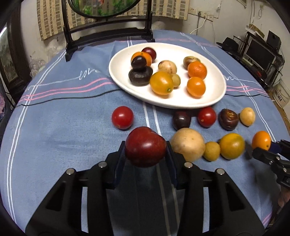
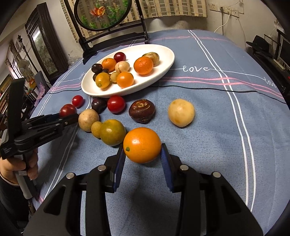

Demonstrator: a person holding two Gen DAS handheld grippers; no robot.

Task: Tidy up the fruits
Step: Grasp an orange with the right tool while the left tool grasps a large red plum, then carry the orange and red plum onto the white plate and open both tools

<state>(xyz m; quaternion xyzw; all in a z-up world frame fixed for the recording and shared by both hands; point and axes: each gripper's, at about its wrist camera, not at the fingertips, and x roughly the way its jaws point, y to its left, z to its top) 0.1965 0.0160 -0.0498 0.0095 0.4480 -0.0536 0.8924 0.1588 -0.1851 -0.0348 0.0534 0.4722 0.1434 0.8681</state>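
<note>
Two fruits are in hand at once, so the step looks like pickup with the carry to the plate next. Largest first: the table (image 1: 54, 127) wears a blue cloth with white and pink stripes and the word "love", a thin black cable crossing it below the plate; at its far edge stands a dark-framed round mirror (image 2: 103, 13), with a curtain, wall sockets and shelves of dark equipment in the room behind. The white oval plate (image 1: 215, 98) sits toward the far middle of the table and already carries about ten fruits. Loose fruits lie on the cloth between the plate and the near edge. The left gripper (image 1: 145, 154) is narrowed onto a dark red plum (image 1: 145, 146), which seems lifted a little off the cloth, near the middle of the near edge. The right gripper (image 2: 143, 157) brackets an orange kumquat (image 2: 142, 144); its blue pads (image 2: 165, 154) sit at the fruit's sides, though I cannot tell whether they are gripping it. The next move calls for a firm but gentle squeeze, a clear lift, and a placement into a bare patch of the plate without knocking the round fruits already there.
</note>
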